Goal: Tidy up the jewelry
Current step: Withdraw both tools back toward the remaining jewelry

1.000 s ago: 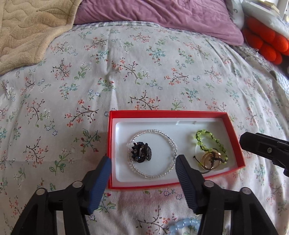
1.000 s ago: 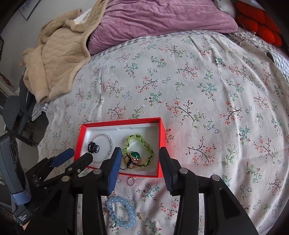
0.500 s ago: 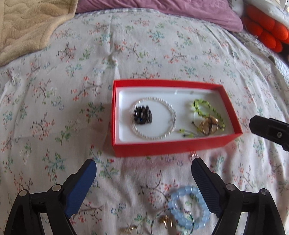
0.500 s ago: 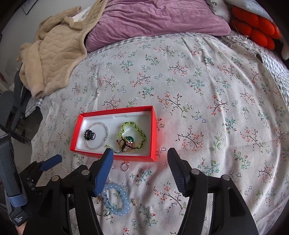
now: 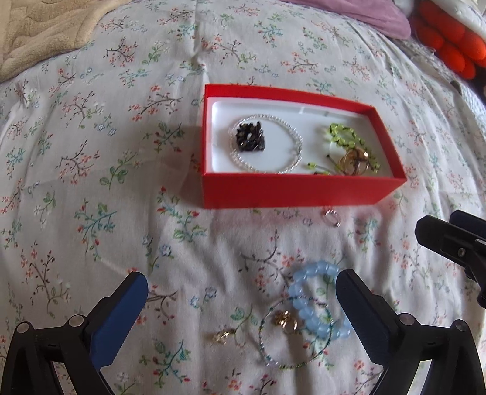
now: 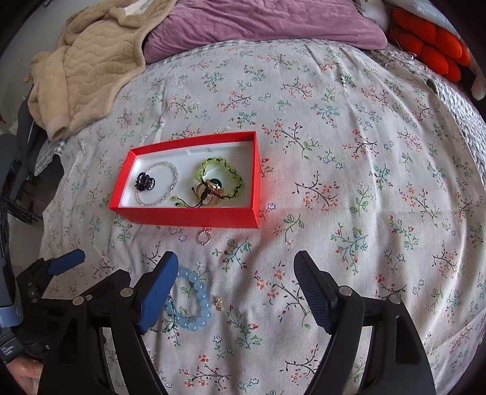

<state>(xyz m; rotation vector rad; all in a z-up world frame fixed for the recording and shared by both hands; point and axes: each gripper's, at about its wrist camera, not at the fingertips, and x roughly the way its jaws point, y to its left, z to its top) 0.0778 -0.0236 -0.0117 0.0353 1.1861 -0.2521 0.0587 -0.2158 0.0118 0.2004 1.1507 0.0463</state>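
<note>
A red box [image 5: 297, 191] with a white lining sits on the floral bedspread. It holds a clear bead bracelet [image 5: 293, 135], a black cluster piece [image 5: 250, 141], a green bead bracelet [image 5: 343, 135] and a gold ring [image 5: 354, 158]. In front of it on the cloth lie a small silver ring [image 5: 331, 217], a blue bead bracelet [image 5: 316, 303], a thin bangle [image 5: 267, 349] and small gold pieces [image 5: 285, 319]. My left gripper [image 5: 241, 281] hovers over these, jaws opening, gripping nothing. My right gripper [image 6: 237, 261] is beside the blue bracelet [image 6: 197, 303], jaws opening and empty.
A beige blanket [image 6: 85, 70] and a purple pillow [image 6: 258, 24] lie at the head of the bed. An orange cushion [image 6: 431, 48] sits at the far right. The bed drops away at the left edge [image 6: 39, 188]. A hand [image 6: 21, 373] shows at the lower left.
Both grippers have drawn back from the red box toward the near side and their jaws have spread wider. The loose jewelry in front of the box has come into view.
</note>
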